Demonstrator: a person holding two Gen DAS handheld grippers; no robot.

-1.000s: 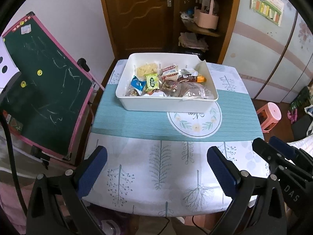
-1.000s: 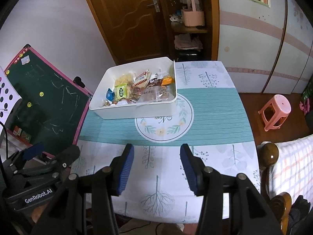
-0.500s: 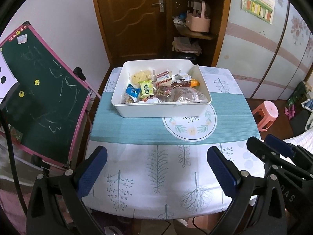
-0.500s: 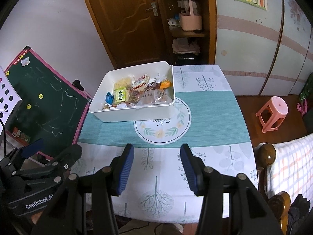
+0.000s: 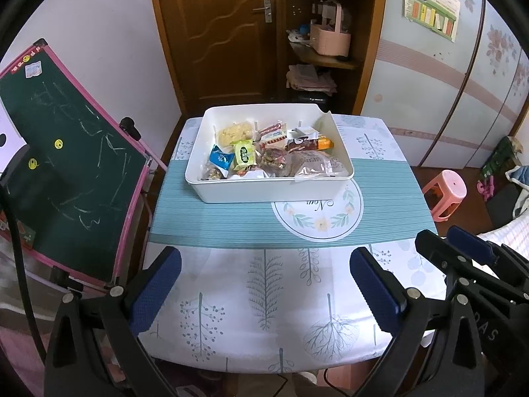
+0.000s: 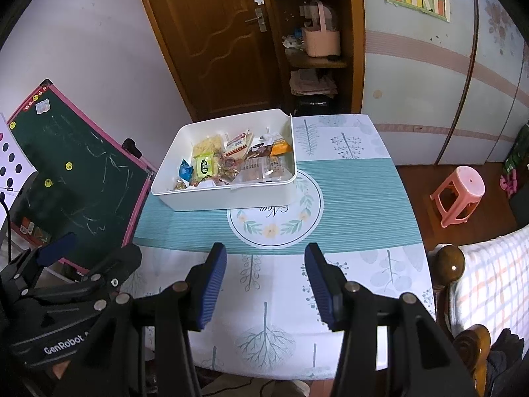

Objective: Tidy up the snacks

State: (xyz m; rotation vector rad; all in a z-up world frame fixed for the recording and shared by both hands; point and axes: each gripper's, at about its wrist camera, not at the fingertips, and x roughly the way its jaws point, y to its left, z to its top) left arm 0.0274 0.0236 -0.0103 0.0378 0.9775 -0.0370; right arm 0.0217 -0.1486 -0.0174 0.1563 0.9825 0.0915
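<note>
A white bin (image 5: pixel 264 190) (image 6: pixel 231 195) stands at the far left of the table and holds several wrapped snacks, among them a green packet (image 5: pixel 244 154) (image 6: pixel 204 166) and a blue one (image 5: pixel 221 158). My left gripper (image 5: pixel 264 289) is open and empty over the table's near edge. My right gripper (image 6: pixel 266 284) is open and empty too, beside it on the right. Each gripper shows at the edge of the other's view. Both are well short of the bin.
The table (image 5: pixel 231 225) has a teal and white leaf-print cloth. A green chalkboard (image 5: pixel 62 162) leans at its left. A pink stool (image 5: pixel 444 195) and a bed (image 6: pixel 489 281) are at the right. A wooden door and shelf stand behind.
Both grippers have drawn back and risen from the table, so the bin looks smaller and farther. Their jaws stay as open as before.
</note>
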